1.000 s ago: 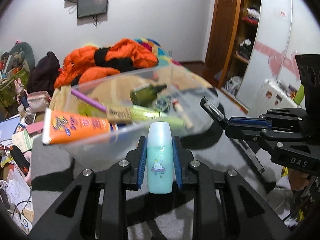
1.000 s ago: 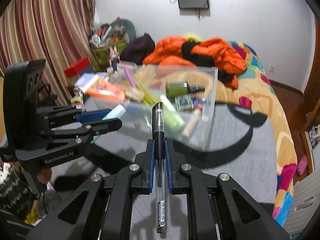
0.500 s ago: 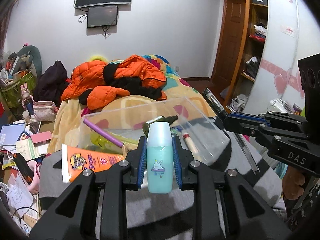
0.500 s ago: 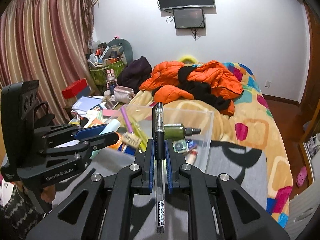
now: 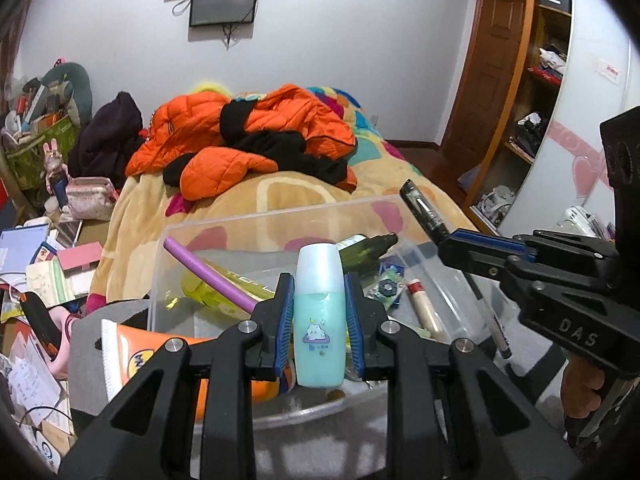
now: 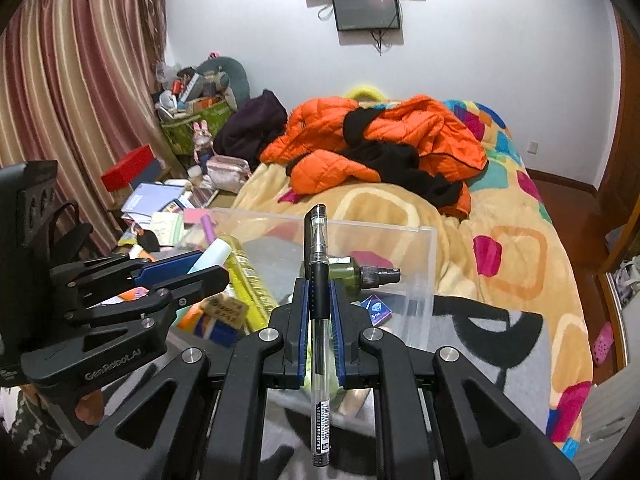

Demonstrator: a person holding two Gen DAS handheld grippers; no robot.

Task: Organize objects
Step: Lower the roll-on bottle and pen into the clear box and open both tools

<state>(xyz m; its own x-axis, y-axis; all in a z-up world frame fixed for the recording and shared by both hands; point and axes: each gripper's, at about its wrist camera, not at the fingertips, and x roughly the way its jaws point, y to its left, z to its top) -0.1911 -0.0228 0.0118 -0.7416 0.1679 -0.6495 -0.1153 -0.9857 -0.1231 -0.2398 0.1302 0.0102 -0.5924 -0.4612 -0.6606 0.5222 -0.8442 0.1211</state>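
Note:
My left gripper [image 5: 319,312] is shut on a small teal bottle [image 5: 319,320] with a pale cap and a cartoon label, held upright over the near part of a clear plastic bin [image 5: 280,216]. My right gripper [image 6: 319,312] is shut on a black and clear pen [image 6: 318,300], held lengthwise above the bin's near edge [image 6: 424,276]. The bin holds a green spray bottle [image 5: 362,250], a purple stick [image 5: 208,274], a yellow-green tube [image 6: 248,276], an orange tube [image 5: 160,354] and a small blue box [image 6: 376,310]. Each gripper shows in the other's view: the left gripper [image 6: 208,266], the right gripper [image 5: 444,240].
The bin sits on a grey and black blanket [image 6: 492,344] at the foot of a bed with a yellow patterned cover [image 6: 520,248] and orange jackets [image 5: 240,140]. Cluttered papers and boxes [image 5: 44,264] lie left. A wardrobe [image 5: 536,92] stands right.
Both grippers have drawn back towards me and tipped up, so the bin now lies lower and nearer in both views. The bottle and the pen stay clamped.

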